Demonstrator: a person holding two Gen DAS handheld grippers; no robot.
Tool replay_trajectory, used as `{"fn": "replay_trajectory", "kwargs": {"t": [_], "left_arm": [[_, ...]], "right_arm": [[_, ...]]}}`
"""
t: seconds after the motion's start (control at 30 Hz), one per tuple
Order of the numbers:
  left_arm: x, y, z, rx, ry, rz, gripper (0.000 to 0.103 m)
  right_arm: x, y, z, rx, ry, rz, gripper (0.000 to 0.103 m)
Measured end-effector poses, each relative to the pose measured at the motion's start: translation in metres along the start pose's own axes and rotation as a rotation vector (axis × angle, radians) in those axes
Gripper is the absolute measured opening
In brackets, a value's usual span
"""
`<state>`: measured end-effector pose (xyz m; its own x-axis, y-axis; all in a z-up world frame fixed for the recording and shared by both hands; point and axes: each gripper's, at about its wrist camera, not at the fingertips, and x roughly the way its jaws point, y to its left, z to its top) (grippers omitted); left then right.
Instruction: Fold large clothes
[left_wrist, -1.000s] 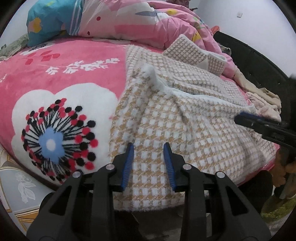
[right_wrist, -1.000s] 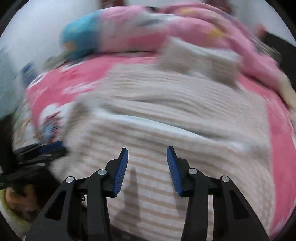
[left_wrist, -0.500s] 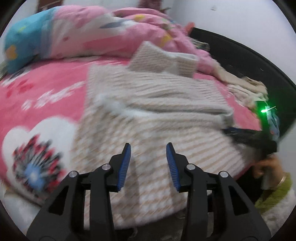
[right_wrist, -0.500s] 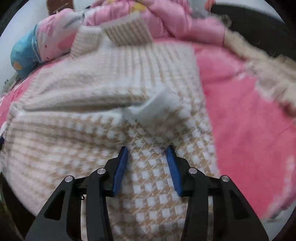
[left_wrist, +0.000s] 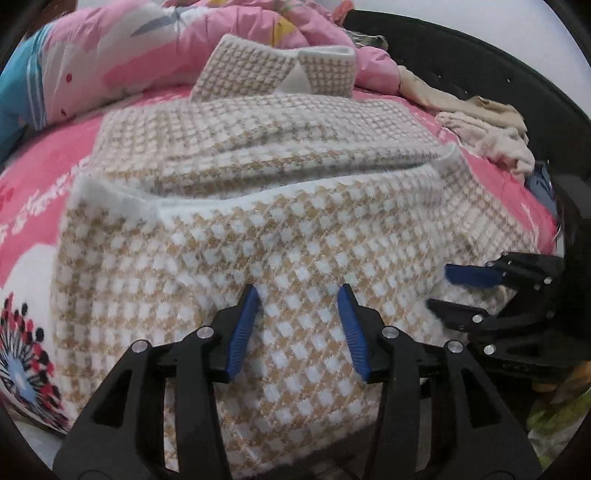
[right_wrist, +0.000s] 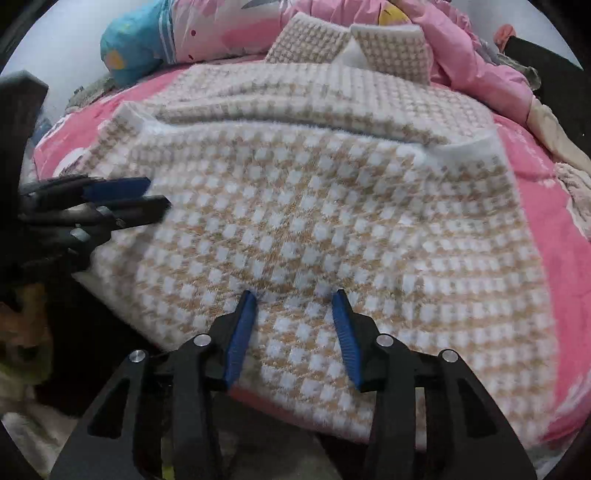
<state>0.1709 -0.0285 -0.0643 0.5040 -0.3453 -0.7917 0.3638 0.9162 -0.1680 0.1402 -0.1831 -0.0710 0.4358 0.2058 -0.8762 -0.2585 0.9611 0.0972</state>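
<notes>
Checked sweater on pink bed; white writing on the bedspread unreadable. Left gripper jaws just been opening, released, nothing between. Right gripper released too.

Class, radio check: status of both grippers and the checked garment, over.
Left gripper just been opening, empty; right gripper open, empty. Checked sweater flat on bed, sleeves folded across. Nothing in the way.

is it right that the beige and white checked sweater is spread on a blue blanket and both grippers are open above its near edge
Not quite: the blanket is pink, not blue, as the right wrist view shows. The checked sweater does lie spread on it, and the left gripper and right gripper are open above its near edge.
</notes>
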Motion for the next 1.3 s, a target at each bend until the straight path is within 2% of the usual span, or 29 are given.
{"fn": "replay_trajectory", "kwargs": {"t": [0.07, 0.13, 0.2, 0.27, 0.3, 0.37, 0.47, 0.53, 0.6, 0.63, 0.7, 0.73, 0.8, 0.87, 0.93, 1.03, 1.1, 1.13, 1.17, 1.23, 1.3], "left_arm": [[-0.002, -0.001, 0.001, 0.007, -0.001, 0.000, 0.045], [-0.002, 0.001, 0.001, -0.001, 0.002, -0.008, 0.045], [-0.002, 0.001, 0.001, -0.006, 0.004, -0.012, 0.045], [-0.001, 0.001, 0.000, -0.010, 0.000, -0.010, 0.045], [-0.002, 0.001, 0.001, -0.013, -0.002, -0.010, 0.045], [-0.001, 0.002, 0.001, -0.024, 0.003, -0.018, 0.045], [-0.003, 0.003, 0.000, -0.023, -0.010, -0.021, 0.045], [-0.003, 0.007, 0.001, -0.042, -0.010, -0.041, 0.045], [-0.002, 0.009, 0.001, -0.058, -0.009, -0.057, 0.045], [-0.002, 0.010, 0.001, -0.064, -0.009, -0.061, 0.045], [-0.003, 0.011, 0.001, -0.069, -0.011, -0.065, 0.045], [-0.002, 0.011, 0.001, -0.071, -0.009, -0.071, 0.044], [-0.003, 0.014, 0.001, -0.074, -0.011, -0.082, 0.043], [-0.010, 0.014, 0.003, -0.067, -0.026, -0.089, 0.043], [-0.022, 0.014, 0.009, -0.057, -0.065, -0.106, 0.043], [-0.031, 0.011, 0.022, -0.031, -0.114, -0.109, 0.044], [-0.022, 0.013, 0.030, -0.039, -0.095, -0.078, 0.044], [-0.015, 0.015, 0.032, -0.051, -0.073, -0.065, 0.044], [-0.001, 0.020, 0.033, -0.073, -0.033, -0.052, 0.044], [0.021, 0.030, 0.030, -0.117, 0.016, -0.071, 0.044], [0.017, 0.031, 0.030, -0.115, -0.008, -0.083, 0.044]], "right_arm": [[-0.015, -0.001, 0.003, 0.028, 0.012, -0.007, 0.043], [-0.035, 0.010, 0.003, -0.035, -0.020, -0.041, 0.043], [-0.047, 0.026, 0.002, -0.087, -0.051, -0.015, 0.043], [-0.038, 0.037, -0.001, -0.116, -0.039, -0.026, 0.043], [-0.019, 0.040, -0.004, -0.127, -0.002, -0.058, 0.043], [0.010, 0.036, -0.006, -0.110, 0.024, -0.052, 0.046], [-0.009, 0.041, 0.005, -0.102, 0.050, -0.060, 0.046], [-0.027, 0.041, 0.019, -0.095, 0.009, -0.037, 0.046], [-0.042, 0.047, 0.025, -0.119, -0.049, -0.072, 0.046], [-0.037, 0.047, 0.026, -0.125, -0.046, -0.082, 0.046], [-0.001, 0.044, 0.017, -0.119, 0.039, -0.079, 0.046], [0.010, 0.041, 0.012, -0.113, 0.039, -0.072, 0.049], [0.002, 0.043, 0.015, -0.124, 0.041, -0.076, 0.049], [-0.015, 0.044, 0.025, -0.109, 0.037, -0.073, 0.049], [-0.033, 0.039, 0.040, -0.111, -0.032, -0.083, 0.049], [-0.034, 0.023, 0.061, -0.048, -0.094, -0.084, 0.049], [-0.013, 0.010, 0.058, 0.034, -0.082, -0.072, 0.049], [0.010, -0.002, 0.058, 0.078, -0.035, -0.066, 0.050], [0.028, -0.012, 0.056, 0.118, -0.009, -0.023, 0.053], [0.032, -0.016, 0.059, 0.137, -0.008, 0.001, 0.055], [0.021, -0.011, 0.063, 0.117, -0.006, -0.017, 0.055]]}}
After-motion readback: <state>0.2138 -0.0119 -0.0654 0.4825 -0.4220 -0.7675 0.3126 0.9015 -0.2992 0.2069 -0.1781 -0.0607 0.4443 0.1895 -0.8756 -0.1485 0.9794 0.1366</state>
